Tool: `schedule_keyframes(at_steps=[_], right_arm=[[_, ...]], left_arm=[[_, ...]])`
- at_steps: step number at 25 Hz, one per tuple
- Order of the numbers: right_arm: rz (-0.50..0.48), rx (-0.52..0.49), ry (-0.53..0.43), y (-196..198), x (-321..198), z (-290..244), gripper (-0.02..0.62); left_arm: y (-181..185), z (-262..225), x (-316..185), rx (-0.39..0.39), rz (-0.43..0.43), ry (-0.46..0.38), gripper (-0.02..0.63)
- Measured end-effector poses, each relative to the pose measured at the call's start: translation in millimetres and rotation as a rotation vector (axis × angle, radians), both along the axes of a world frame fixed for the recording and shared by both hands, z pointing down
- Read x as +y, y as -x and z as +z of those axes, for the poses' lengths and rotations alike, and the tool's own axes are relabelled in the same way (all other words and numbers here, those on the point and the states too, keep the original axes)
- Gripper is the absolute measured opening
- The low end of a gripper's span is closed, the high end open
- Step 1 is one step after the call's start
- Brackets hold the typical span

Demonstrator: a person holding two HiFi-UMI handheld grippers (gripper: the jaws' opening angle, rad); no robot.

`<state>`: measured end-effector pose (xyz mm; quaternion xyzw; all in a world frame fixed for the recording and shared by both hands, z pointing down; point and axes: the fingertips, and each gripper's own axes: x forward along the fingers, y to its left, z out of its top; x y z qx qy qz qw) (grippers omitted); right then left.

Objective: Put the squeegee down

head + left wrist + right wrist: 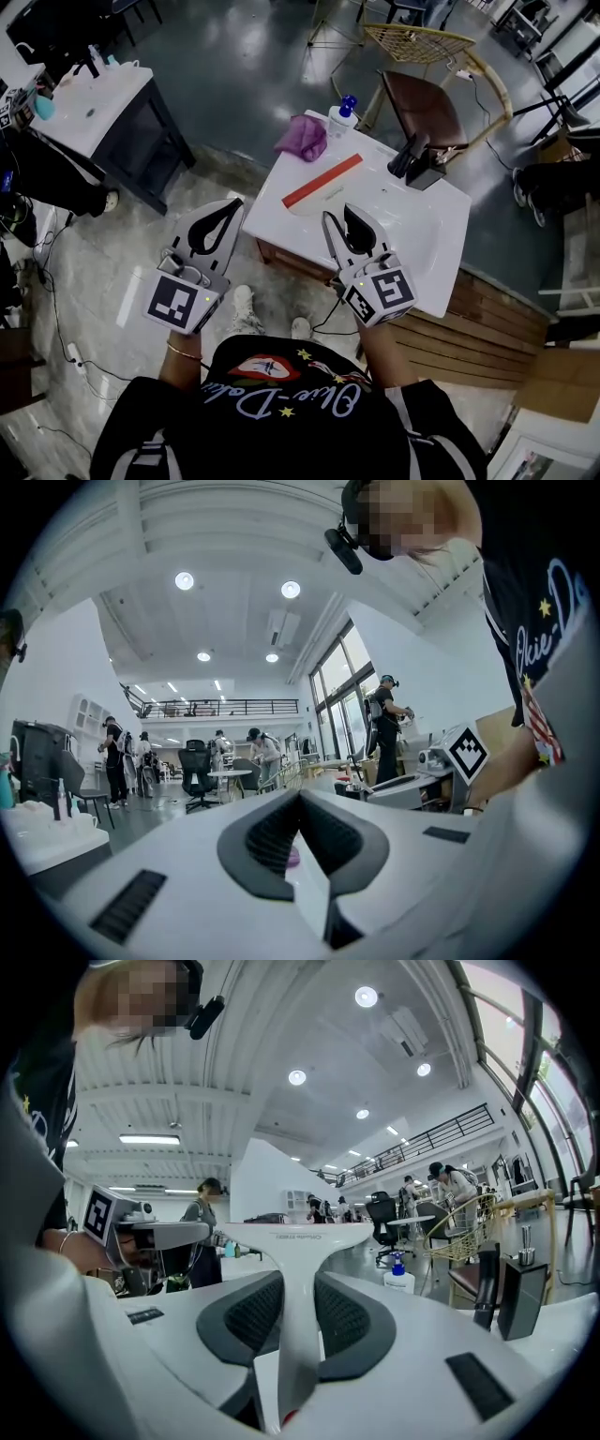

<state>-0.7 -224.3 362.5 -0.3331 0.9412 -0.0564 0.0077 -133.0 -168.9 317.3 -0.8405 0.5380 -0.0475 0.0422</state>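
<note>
Squeegee [322, 181]: one; grippers [232, 204] [343, 217]: two

I stand on a pale marbled floor [94, 272] strewn with cables [52, 309]; further out it gives way to a dark glossy floor [244, 66]. Ahead is a white table [431, 234] on a wooden base [497, 328], with a cane chair [427, 108] behind it. A second table [94, 117] on a dark cabinet [155, 141] sits to my left. The hall is tall and white, with round ceiling lights [185, 580], big windows [342, 691], a railed gallery [225, 706], an office chair [195, 766] and people [114, 757] about.
</note>
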Motion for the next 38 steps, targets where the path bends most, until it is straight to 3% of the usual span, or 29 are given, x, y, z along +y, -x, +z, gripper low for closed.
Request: schedule_keyframes(at_steps=[38], right_arm=[[0.17,0.117,0.139,43,-28,69,0.126]], left_arm=[[62,36,-56,0.05,0.123,0.06,-0.002]])
